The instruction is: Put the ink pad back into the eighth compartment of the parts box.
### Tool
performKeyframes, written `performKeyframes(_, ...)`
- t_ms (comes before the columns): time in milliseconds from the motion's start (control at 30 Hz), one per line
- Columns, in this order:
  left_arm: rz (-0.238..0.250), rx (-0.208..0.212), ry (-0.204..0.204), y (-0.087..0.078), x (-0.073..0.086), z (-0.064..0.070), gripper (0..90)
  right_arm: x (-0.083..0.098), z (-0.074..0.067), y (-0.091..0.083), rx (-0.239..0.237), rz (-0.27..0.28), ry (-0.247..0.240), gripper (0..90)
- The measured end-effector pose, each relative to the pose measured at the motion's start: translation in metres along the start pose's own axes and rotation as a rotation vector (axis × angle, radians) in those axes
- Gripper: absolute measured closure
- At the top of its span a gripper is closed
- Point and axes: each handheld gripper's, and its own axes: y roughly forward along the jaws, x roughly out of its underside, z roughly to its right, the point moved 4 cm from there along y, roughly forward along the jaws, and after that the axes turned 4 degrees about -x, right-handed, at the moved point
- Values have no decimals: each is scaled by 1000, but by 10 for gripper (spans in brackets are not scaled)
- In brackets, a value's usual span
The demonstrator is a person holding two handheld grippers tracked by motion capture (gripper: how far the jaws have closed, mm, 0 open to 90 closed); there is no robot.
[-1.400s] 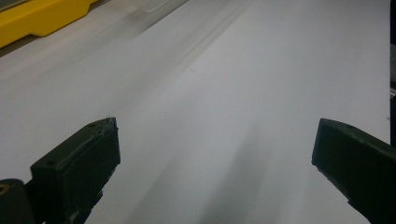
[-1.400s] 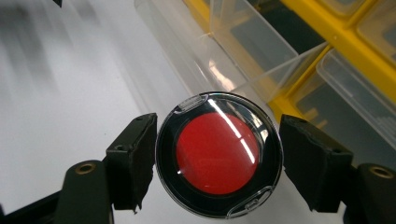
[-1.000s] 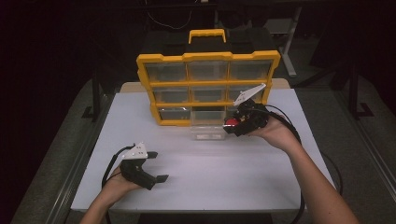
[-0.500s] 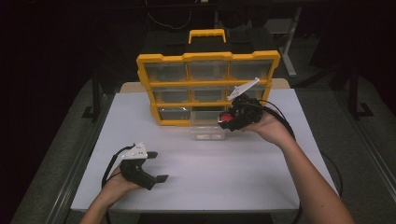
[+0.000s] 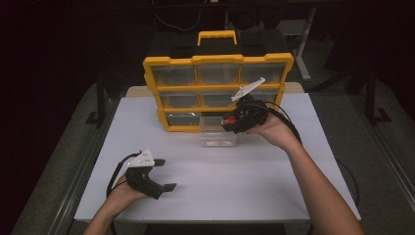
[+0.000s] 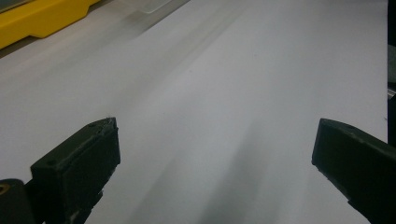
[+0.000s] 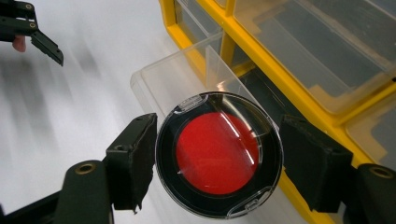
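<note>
My right gripper [image 7: 217, 151] is shut on a round black case with a red disc under a clear lid [image 7: 219, 161]. In the high view that case [image 5: 229, 120] hangs just above a clear plastic drawer [image 5: 218, 137] pulled out onto the table in front of the yellow organizer [image 5: 218, 61]. The same drawer [image 7: 187, 77] lies below the case in the right gripper view. My left gripper [image 5: 164, 174] rests open on the white table near its front left. Between its jaws [image 6: 215, 154] there is only bare table.
The yellow organizer stands upright at the table's far edge, with clear drawers in rows and a carry handle [image 5: 215, 36] on top. The white table [image 5: 244, 191] ends near the person's forearms. Dark floor and table legs surround it.
My right gripper has carried the red disc case leftward and slightly up, to above the clear drawer. The left gripper has stayed where it was.
</note>
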Motion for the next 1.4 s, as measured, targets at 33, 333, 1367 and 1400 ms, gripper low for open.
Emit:
performKeyframes(33,0,0,0,0,0,0,5,-1,0,1,-1,0,2,287)
performKeyframes(333,1,0,0,0,0,0,5,-9,-1,6,-3,6,-7,287)
performKeyframes(1367,2,2,0,-1,0,0,5,-22,-1,41,-29,0,5,287)
performKeyframes(1400,3,2,-1,-1,0,0,5,-22,-1,42,-28,-3,9,287)
